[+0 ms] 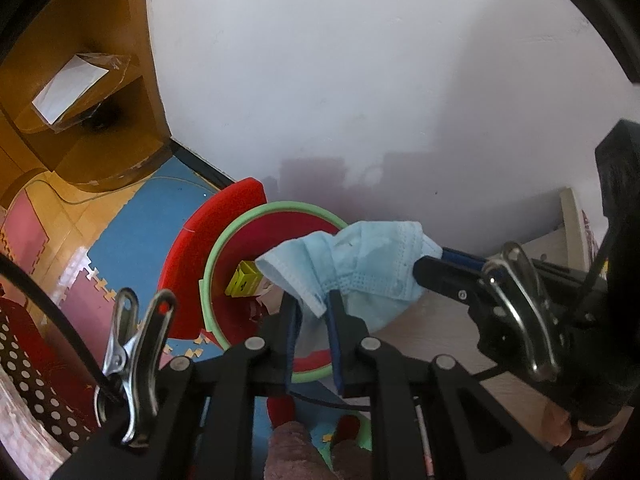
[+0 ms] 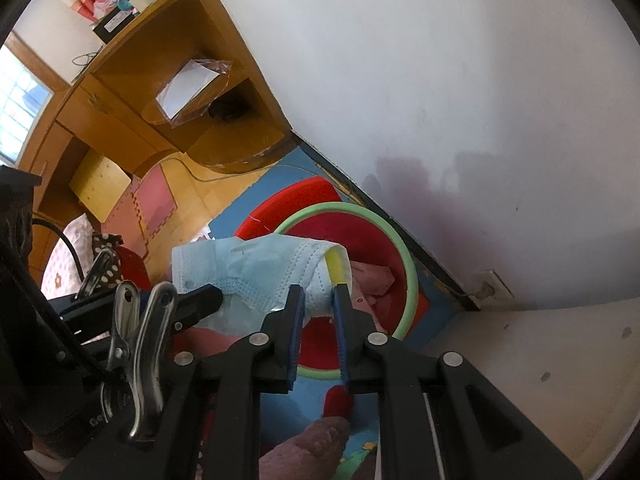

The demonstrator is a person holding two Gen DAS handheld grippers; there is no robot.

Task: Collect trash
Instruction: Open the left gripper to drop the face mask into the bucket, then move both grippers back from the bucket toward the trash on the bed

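- Your left gripper pinches one end of the face mask.
- Soft, light cloth hangs over the red bin; hold its stitched edges.
- Your right gripper nips the other end, beside a yellow strip.

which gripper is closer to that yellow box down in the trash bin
Left. The left gripper holds the face mask right above the yellow box in the bin; the right gripper sits farther off, toward the table.

The mask looks like soft blue cloth. The bin is shiny red plastic. The shelf is smooth wood.
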